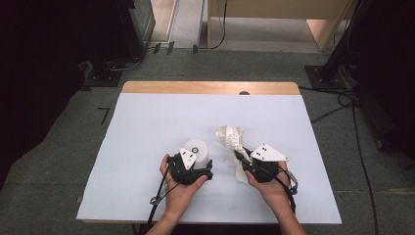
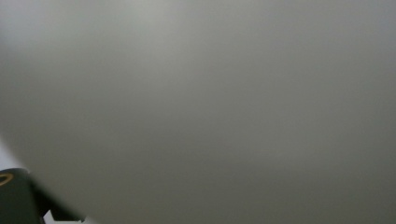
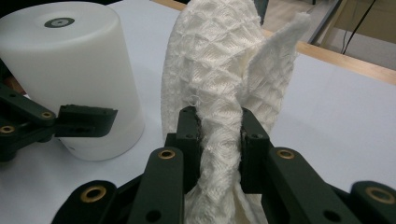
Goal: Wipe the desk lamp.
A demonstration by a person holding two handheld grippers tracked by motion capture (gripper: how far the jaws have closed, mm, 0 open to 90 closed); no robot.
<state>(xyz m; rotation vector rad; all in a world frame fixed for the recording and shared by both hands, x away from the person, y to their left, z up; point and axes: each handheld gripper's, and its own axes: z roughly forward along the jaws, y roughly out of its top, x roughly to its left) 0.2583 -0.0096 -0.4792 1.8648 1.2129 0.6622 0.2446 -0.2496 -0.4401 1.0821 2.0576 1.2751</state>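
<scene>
White sheeting covers the desk, which stands on grey carpet. Near the front edge, right of centre, a waffle-weave cloth is held upright, pinched tight in the right gripper. Just left of it stands a white cylinder, against which the left gripper is pressed; whether it is clamped cannot be told. Wiping the cylinder appears to be in hand; next, the cloth must be brought against its wall.
</scene>
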